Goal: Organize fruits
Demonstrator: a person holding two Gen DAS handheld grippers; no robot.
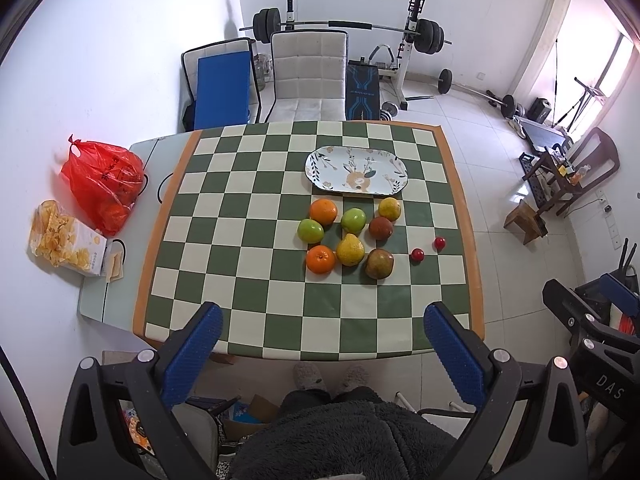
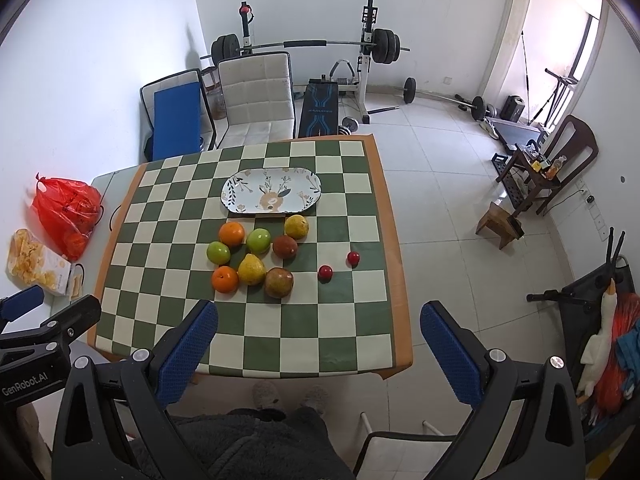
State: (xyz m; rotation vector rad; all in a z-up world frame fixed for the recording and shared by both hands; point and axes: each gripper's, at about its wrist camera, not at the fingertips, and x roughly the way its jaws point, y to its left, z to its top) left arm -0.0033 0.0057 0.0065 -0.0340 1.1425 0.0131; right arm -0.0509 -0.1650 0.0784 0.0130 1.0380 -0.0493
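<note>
Several fruits lie in a cluster on the green-and-cream checked table (image 1: 240, 280) (image 2: 320, 340): two oranges (image 1: 323, 211) (image 2: 231, 233), two green apples (image 1: 353, 220) (image 2: 258, 240), a yellow pear (image 1: 350, 251) (image 2: 251, 269), a brownish pear (image 1: 379, 264) (image 2: 279, 282), a dark red fruit (image 1: 381, 227) (image 2: 285, 246) and a yellow citrus (image 1: 389, 209) (image 2: 296, 226). Two small red fruits (image 1: 417, 255) (image 2: 325, 272) sit to the right. An empty oval patterned plate (image 1: 320, 160) (image 2: 236, 192) lies behind them. My left gripper (image 1: 322, 344) and right gripper (image 2: 318, 340) hover open above the near table edge, holding nothing.
A red plastic bag (image 1: 102, 182) (image 2: 66, 210) and a box of chips (image 1: 66, 240) (image 2: 38, 264) sit left of the cloth. Two chairs (image 1: 308, 76) (image 2: 256, 96) stand behind the table, with a barbell rack (image 1: 412, 36) beyond. A person's legs and slippers (image 1: 330, 376) are below the near edge.
</note>
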